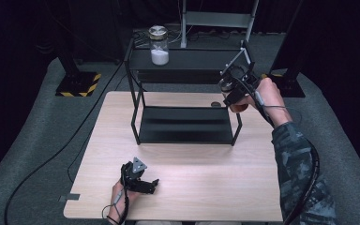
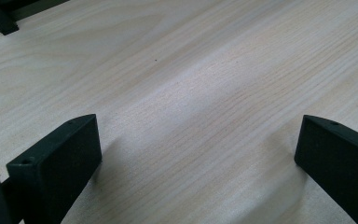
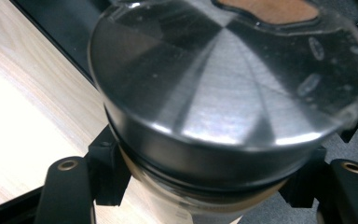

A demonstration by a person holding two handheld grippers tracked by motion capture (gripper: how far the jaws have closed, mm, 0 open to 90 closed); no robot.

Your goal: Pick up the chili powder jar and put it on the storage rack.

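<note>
- The right gripper (image 1: 228,90) was raised at the right end of the black two-tier shelf (image 1: 186,58), level with its upper tier, with its jaws closed around a jar (image 3: 223,116) just below the lid.
- In the right gripper view the jar showed a brushed-metal lid (image 3: 233,88), a clear wall beneath it and a cork-coloured band lower down; its contents could not be made out.
- Judged from these surfaces, the jar was rigid, smooth and probably breakable, so slipping seemed the main hazard. A hold under the lid's overhang, as seen here, looked the safest, since the rim could catch on the jaws.
- A second jar (image 1: 159,45), part-filled with white powder, stood on the upper tier near its left end, well apart from the held one.
- The left gripper (image 1: 140,180) rested low over the wooden table (image 1: 206,187) near its front edge, jaws spread wide and holding nothing.
- A small dark round object (image 1: 215,104) lay on the table behind the shelf; what it was could not be told.
</note>
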